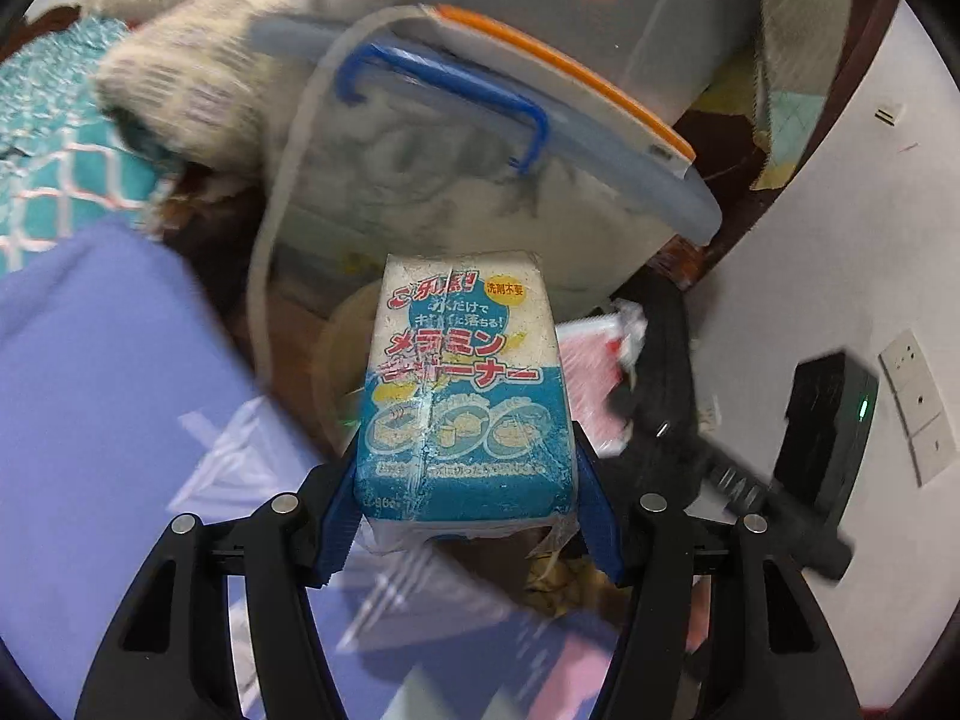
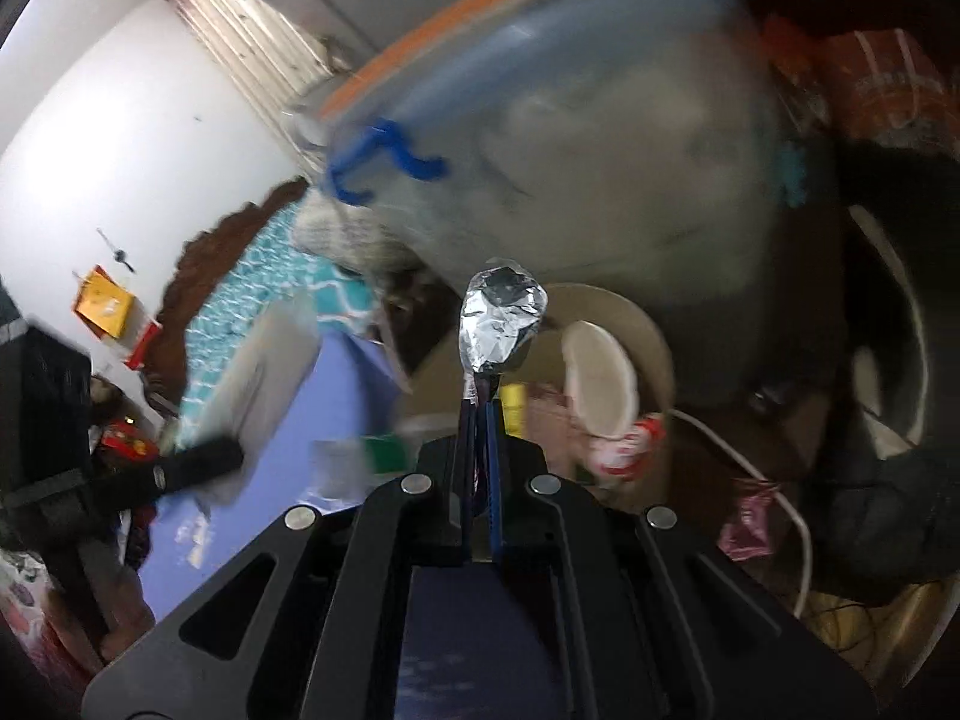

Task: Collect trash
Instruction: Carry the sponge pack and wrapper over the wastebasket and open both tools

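My left gripper (image 1: 465,480) is shut on a wrapped sponge pack (image 1: 462,384), blue and white with red Japanese print, held up in front of the camera. My right gripper (image 2: 478,405) is shut on a crumpled piece of silver foil (image 2: 501,315), which sticks up above the fingertips. Beyond both sits a round tan bin (image 2: 648,324), partly hidden, with a tilted instant noodle cup (image 2: 606,396) in it. The bin's rim shows behind the sponge pack in the left wrist view (image 1: 336,336). The other gripper's black body (image 1: 690,414) shows at right with a red-and-white wrapper (image 1: 594,372).
A clear storage box with a blue handle (image 1: 444,102) and orange-edged lid looms just behind the bin. A purple mat (image 1: 102,360) lies at left, a teal patterned cloth (image 1: 54,138) beyond it. A white wall with sockets (image 1: 918,402) is at right. A white cable (image 2: 774,492) runs by the bin.
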`<act>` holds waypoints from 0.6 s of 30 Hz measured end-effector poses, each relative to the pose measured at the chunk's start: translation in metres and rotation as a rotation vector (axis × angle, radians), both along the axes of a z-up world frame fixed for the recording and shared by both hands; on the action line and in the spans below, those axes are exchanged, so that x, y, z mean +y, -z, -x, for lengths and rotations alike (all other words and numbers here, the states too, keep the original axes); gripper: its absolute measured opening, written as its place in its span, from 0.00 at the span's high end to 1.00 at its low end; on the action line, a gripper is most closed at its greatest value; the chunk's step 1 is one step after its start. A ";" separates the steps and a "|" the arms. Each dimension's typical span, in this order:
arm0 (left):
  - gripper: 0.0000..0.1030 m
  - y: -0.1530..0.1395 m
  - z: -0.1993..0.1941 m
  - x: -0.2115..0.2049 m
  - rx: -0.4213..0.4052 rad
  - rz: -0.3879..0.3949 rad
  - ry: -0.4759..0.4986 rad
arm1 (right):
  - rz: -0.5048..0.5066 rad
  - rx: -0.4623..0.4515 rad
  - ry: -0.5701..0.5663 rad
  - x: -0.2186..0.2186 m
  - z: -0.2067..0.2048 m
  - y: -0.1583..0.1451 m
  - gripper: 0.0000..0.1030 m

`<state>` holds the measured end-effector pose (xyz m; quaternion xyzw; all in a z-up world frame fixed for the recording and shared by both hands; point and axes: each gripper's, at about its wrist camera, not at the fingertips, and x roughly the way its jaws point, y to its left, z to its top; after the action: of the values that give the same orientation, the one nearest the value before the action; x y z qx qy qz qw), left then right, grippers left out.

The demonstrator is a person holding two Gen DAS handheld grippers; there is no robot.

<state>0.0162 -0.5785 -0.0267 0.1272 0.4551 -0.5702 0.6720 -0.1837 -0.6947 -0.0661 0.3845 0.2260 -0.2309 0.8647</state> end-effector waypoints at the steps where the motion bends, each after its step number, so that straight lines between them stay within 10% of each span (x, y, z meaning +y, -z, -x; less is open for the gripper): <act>1: 0.40 0.005 0.002 -0.008 0.007 -0.008 0.003 | 0.005 0.019 0.001 -0.002 -0.003 0.004 0.95; 5: 0.19 0.031 0.002 -0.044 -0.011 -0.075 -0.022 | -0.007 0.091 -0.034 -0.013 -0.020 0.025 0.91; 13: 0.19 0.015 -0.015 -0.009 0.001 -0.045 -0.083 | -0.103 0.063 -0.067 -0.008 -0.036 0.044 0.89; 17: 0.19 -0.002 -0.015 0.039 -0.028 0.001 -0.109 | -0.099 0.021 -0.037 -0.001 -0.026 0.036 0.24; 18: 0.19 -0.005 -0.013 0.047 -0.038 0.006 -0.116 | -0.077 -0.005 -0.008 0.004 -0.019 0.029 0.24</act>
<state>0.0295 -0.5319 -0.0217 0.1095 0.4470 -0.5293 0.7128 -0.1646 -0.6909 -0.0951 0.4171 0.2340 -0.2177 0.8508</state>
